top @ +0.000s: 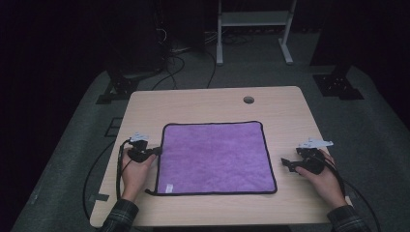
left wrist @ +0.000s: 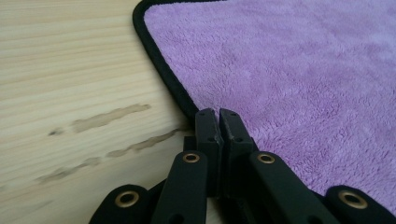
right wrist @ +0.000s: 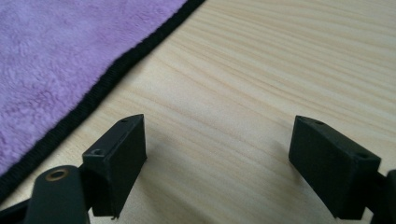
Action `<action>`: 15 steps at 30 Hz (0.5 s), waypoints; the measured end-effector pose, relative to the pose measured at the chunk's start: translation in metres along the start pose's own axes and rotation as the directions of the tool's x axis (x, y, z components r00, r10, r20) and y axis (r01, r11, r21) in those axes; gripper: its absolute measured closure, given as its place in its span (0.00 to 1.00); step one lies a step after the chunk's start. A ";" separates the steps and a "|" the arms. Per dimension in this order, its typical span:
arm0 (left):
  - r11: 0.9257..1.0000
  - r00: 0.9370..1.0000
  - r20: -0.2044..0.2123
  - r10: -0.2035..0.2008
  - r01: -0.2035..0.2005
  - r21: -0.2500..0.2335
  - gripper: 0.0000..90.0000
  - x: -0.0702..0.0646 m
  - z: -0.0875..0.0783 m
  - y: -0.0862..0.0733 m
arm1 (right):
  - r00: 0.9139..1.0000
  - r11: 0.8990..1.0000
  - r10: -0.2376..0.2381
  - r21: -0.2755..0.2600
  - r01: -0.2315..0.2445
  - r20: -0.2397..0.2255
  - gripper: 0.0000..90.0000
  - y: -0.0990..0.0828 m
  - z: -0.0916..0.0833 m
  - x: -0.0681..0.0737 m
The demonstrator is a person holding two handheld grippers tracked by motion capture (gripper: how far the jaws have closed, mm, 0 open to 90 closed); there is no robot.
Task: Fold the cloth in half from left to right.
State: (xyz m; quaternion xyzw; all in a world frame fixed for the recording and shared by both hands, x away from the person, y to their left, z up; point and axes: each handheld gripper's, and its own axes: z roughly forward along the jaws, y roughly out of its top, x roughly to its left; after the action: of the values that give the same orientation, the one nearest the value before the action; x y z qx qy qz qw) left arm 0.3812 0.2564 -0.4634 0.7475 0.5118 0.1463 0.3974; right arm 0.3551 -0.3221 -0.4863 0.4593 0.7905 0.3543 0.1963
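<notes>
A dark lab: cables (top: 169, 58) and equipment stands (top: 254, 29) behind table (top: 203, 101).

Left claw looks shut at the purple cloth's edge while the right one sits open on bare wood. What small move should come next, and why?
Probably bring the right claw in to the cloth's right black hem and close on it. The left claw is already shut at the left edge, while the right one's jaws stand open over bare table, short of the hem.

The purple towel (top: 216, 157) lies spread flat on the desk (top: 212, 104), near square, fluffy pile facing up, with a thin black trim running round every edge. Its corners are rounded. A small white label sits by the near left corner, where a short black loop pokes out. The left edge lies right at the closed left hand-held gripper (top: 155, 152).
</notes>
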 end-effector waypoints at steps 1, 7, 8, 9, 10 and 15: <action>1.000 1.000 -0.006 -0.002 0.002 0.000 0.97 0.003 -0.002 0.000 | 1.000 1.000 0.000 0.000 0.000 0.000 0.20 0.000 0.000 0.000; 1.000 0.999 -0.040 -0.025 0.025 0.002 0.97 0.017 -0.013 -0.003 | 1.000 1.000 0.000 0.000 0.000 0.000 0.20 0.000 0.000 0.000; 0.999 0.999 -0.040 -0.038 0.037 -0.009 0.97 0.021 -0.017 -0.004 | 1.000 1.000 0.000 0.000 0.000 0.000 0.20 0.000 0.000 0.000; 0.999 0.998 -0.033 -0.047 0.047 -0.016 0.97 0.021 -0.018 -0.003 | 1.000 1.000 0.000 0.000 0.000 0.000 0.20 0.000 0.000 0.000; 0.999 0.998 -0.033 -0.047 0.047 -0.016 0.97 0.021 -0.018 -0.003 | 1.000 1.000 0.000 0.000 0.000 0.000 0.20 0.000 0.000 0.000; 0.997 0.998 0.002 -0.057 0.057 -0.054 0.97 0.017 -0.023 0.002 | 1.000 1.000 0.001 0.003 -0.001 0.003 0.17 0.000 0.000 0.000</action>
State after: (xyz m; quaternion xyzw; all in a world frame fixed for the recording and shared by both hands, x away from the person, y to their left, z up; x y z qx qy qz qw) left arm 0.3754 0.2812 -0.4506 0.7215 0.5287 0.1484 0.4218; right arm 0.3554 -0.3219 -0.4863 0.4605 0.7906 0.3526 0.1964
